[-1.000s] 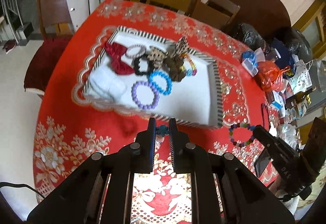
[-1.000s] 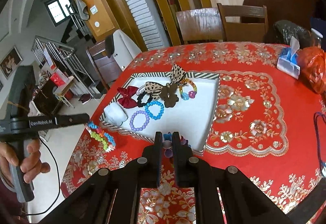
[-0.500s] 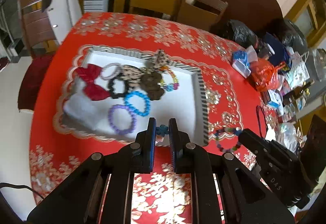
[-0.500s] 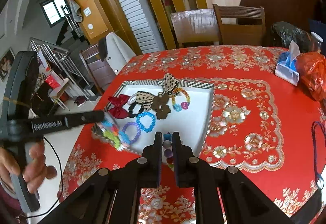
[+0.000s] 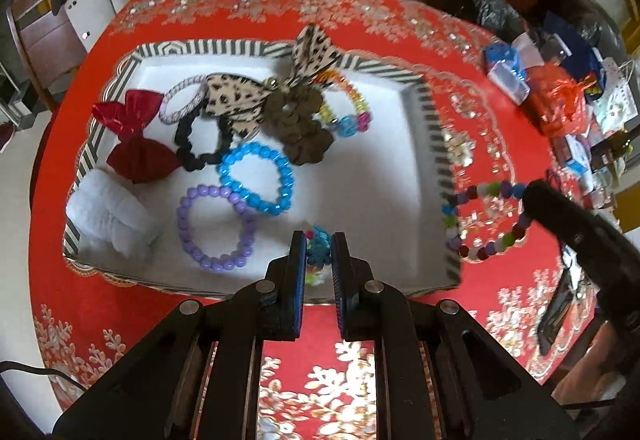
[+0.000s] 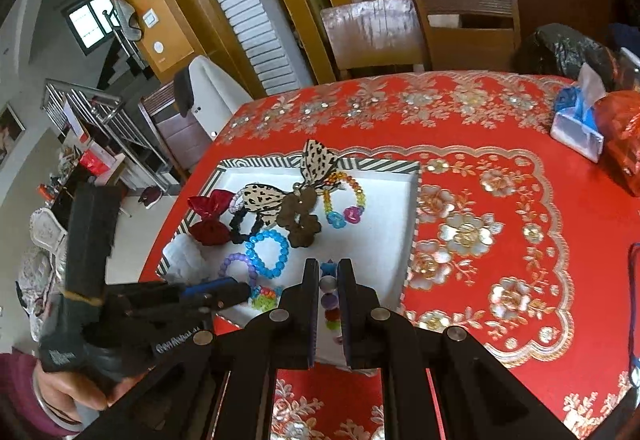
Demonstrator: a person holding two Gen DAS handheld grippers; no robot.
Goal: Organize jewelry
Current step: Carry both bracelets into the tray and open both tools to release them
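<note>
A white tray with a striped rim (image 5: 434, 144) (image 6: 414, 224) lies on the red tablecloth. It holds a blue bead bracelet (image 5: 256, 180), a purple bead bracelet (image 5: 216, 228), a red bow (image 5: 132, 136), a leopard bow, hair ties and a rainbow bracelet (image 5: 346, 108). My left gripper (image 5: 319, 250) is shut on a bright multicolour bead bracelet (image 5: 318, 252) above the tray's near part; it also shows in the right wrist view (image 6: 264, 296). My right gripper (image 6: 329, 276) is shut on a bracelet of dark and pale beads (image 5: 488, 216) at the tray's right corner.
Bags, a blue tissue pack (image 6: 576, 120) and bottles crowd the table's right side (image 5: 560, 100). Wooden chairs (image 6: 464, 28) stand behind the table. A white cloth roll (image 5: 108, 216) lies in the tray's left corner. The table edge drops off at the left.
Both grippers have moved forward with their bracelets. The left one now hangs over the tray's near part, and the right one has come to the tray's near right corner.
</note>
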